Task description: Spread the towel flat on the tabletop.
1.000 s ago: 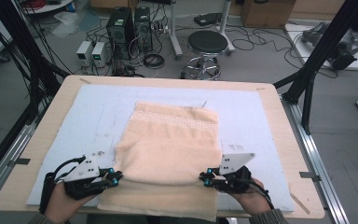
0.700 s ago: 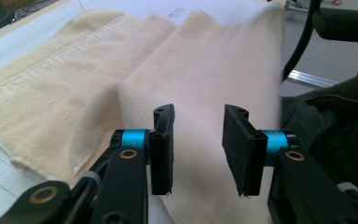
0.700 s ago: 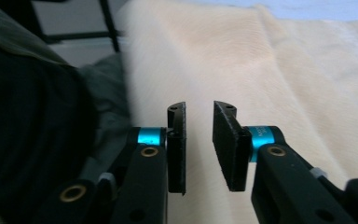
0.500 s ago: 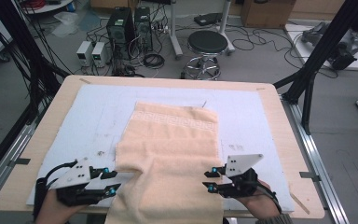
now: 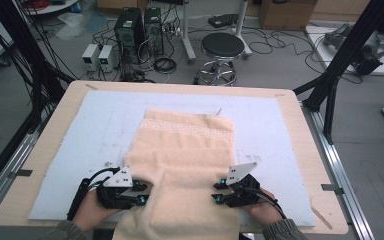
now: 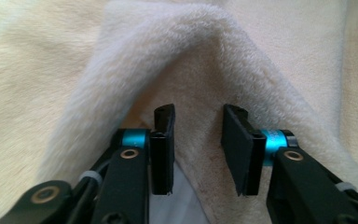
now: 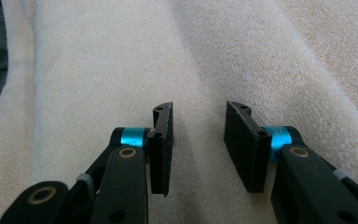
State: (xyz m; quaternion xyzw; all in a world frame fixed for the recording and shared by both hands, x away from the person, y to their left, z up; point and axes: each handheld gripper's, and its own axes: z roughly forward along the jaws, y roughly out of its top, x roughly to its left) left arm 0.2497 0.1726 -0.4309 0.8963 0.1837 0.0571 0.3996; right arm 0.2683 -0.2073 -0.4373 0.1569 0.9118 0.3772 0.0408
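the wooden table (image 5: 45, 165) carries a pale blue mat (image 5: 80, 140), and on the mat lies a cream towel (image 5: 185, 155) with a patterned border at its far edge; its near end hangs over the table's front edge. the left gripper (image 5: 139, 192) sits at the towel's left side, the right gripper (image 5: 219, 192) at its right side. both tongs have just been opening; now they stand partly apart with a gap between the pads, pressing on nothing. in the left gripper view a raised fold of towel (image 6: 182, 60) arches above the jaws.
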